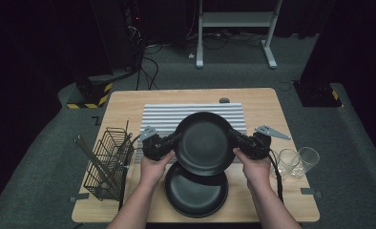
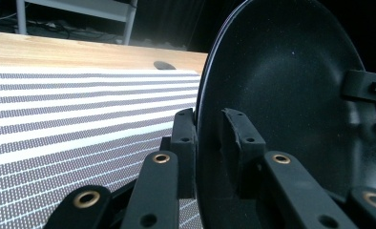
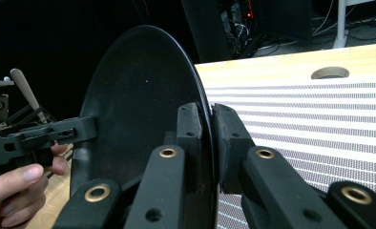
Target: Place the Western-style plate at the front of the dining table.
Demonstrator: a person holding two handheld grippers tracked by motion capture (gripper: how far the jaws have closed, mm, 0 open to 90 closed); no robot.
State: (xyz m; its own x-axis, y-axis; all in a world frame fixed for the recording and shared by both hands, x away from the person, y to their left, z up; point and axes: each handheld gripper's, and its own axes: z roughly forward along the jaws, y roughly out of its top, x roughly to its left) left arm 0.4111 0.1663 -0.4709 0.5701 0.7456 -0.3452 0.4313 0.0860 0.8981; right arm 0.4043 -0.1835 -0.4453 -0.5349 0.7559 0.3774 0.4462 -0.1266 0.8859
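A black plate (image 1: 204, 143) is held up off the table, tilted, above the striped mat (image 1: 162, 117). My left gripper (image 1: 177, 138) is shut on its left rim and my right gripper (image 1: 230, 137) is shut on its right rim. In the left gripper view the plate (image 2: 291, 95) stands on edge between the jaws, my left gripper (image 2: 209, 138) clamping the rim. In the right gripper view the plate (image 3: 138, 100) is pinched the same way by my right gripper (image 3: 206, 131). A second black plate (image 1: 195, 193) lies flat on the table below.
A black wire rack (image 1: 107, 162) with utensils stands at the table's left. Two clear glasses (image 1: 298, 162) sit at the right edge. The wooden table (image 1: 262, 102) has a round hole (image 1: 224, 100) at the back. A white stand's legs (image 1: 234, 21) are beyond.
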